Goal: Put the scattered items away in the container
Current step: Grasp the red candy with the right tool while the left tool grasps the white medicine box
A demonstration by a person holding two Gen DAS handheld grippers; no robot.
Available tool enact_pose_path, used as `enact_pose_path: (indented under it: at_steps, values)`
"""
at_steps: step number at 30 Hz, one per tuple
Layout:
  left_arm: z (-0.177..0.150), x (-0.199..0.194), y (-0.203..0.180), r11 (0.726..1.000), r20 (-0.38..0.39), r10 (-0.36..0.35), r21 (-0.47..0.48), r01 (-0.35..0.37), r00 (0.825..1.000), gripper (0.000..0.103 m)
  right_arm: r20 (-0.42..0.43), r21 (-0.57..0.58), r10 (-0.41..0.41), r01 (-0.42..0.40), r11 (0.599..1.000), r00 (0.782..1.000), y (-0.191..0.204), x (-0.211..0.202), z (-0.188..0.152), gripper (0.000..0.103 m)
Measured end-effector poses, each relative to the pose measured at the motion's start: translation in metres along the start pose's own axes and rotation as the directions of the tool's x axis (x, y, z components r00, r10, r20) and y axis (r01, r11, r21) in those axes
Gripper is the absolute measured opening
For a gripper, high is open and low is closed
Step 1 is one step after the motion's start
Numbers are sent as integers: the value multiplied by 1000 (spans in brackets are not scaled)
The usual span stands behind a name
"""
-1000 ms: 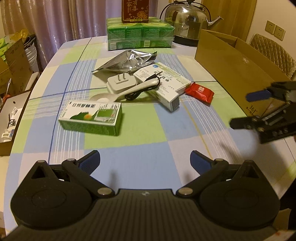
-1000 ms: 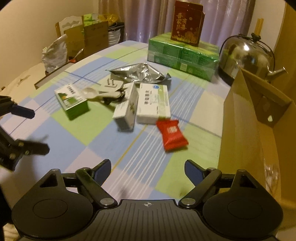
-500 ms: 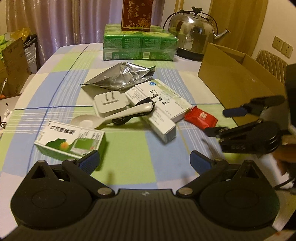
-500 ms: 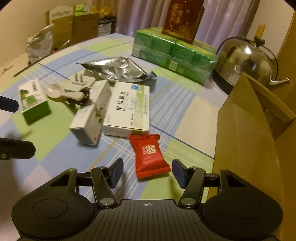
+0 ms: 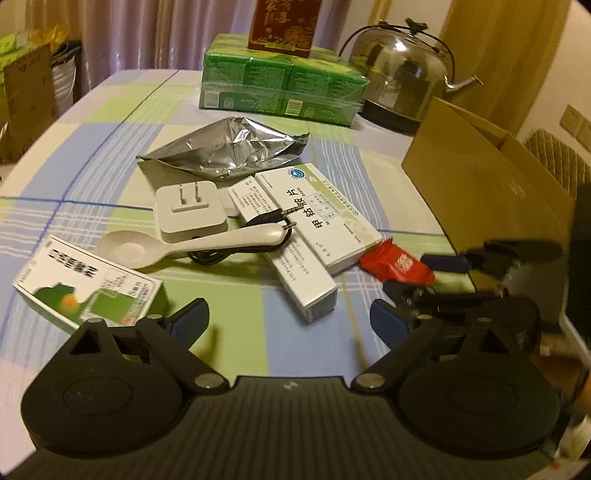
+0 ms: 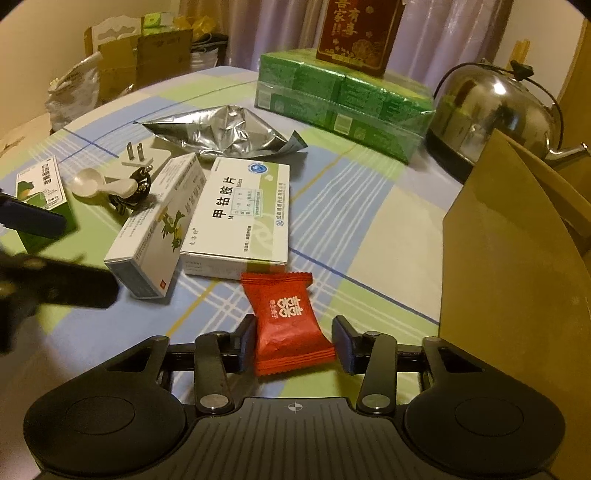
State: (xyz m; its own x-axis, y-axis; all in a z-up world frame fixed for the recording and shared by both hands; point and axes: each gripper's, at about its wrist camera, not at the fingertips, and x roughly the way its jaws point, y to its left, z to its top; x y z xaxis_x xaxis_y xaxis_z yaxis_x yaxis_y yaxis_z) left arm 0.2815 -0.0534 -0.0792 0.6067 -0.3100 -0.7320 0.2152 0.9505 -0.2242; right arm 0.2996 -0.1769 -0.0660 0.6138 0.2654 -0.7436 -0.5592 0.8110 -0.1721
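Note:
A red candy packet (image 6: 291,317) lies on the checked tablecloth between the fingers of my right gripper (image 6: 293,343). The jaws are open and narrowed, with the pads close to the packet's sides. From the left wrist view, the right gripper (image 5: 417,277) sits low over the packet (image 5: 397,264), beside the open cardboard box (image 5: 480,184). My left gripper (image 5: 288,321) is open and empty, near a green medicine box (image 5: 85,284). Ahead lie a white spoon (image 5: 177,247), a charger plug (image 5: 188,214) with a black cable, two white medicine boxes (image 5: 317,214) and a foil bag (image 5: 225,147).
The cardboard box wall (image 6: 517,277) rises right beside my right gripper. At the back stand green wrapped packs (image 6: 343,107) with a dark red carton (image 6: 358,33) on top and a steel kettle (image 6: 495,110). Boxes and bags sit beyond the table's left edge.
My right gripper has moved forward and down onto the red packet and narrowed its jaws around it. My left gripper has come closer to the pile, toward the green box.

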Motion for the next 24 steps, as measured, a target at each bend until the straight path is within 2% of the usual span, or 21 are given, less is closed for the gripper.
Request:
enact_pose_path:
  at_steps: [3, 6, 8, 9, 12, 14, 19, 24]
  values:
    - [3, 10, -3, 1000, -2, 0, -26, 0, 1000, 85, 4, 20, 6, -6, 1000, 1000, 2, -6, -5, 40]
    - [6, 20, -4, 998, -12, 17, -65, -18, 1000, 72, 8, 35, 6, -6, 999, 1000, 5, -13, -9, 40]
    - [8, 27, -2, 995, -17, 23, -97, -24, 1000, 58, 7, 45, 11, -11, 999, 1000, 6, -17, -11, 40]
    - [8, 29, -2, 994, -21, 29, -101, -31, 999, 54, 6, 48, 14, -14, 999, 1000, 8, -19, -13, 40]
    - [8, 34, -4, 994, -33, 32, -102, -35, 999, 40, 1, 40, 18, -18, 999, 1000, 13, -25, -19, 40]
    - [6, 31, -7, 995, -39, 44, -88, -48, 998, 26, -6, 47, 20, -20, 999, 1000, 16, -31, -24, 39]
    - [-11, 9, -14, 998, -70, 56, -13, -57, 996, 24, -26, 75, 35, -33, 997, 999, 23, -53, -44, 39]
    - [-44, -27, -25, 994, -112, 54, 101, -43, 992, 21, -45, 93, 44, -40, 995, 998, 35, -86, -73, 39]
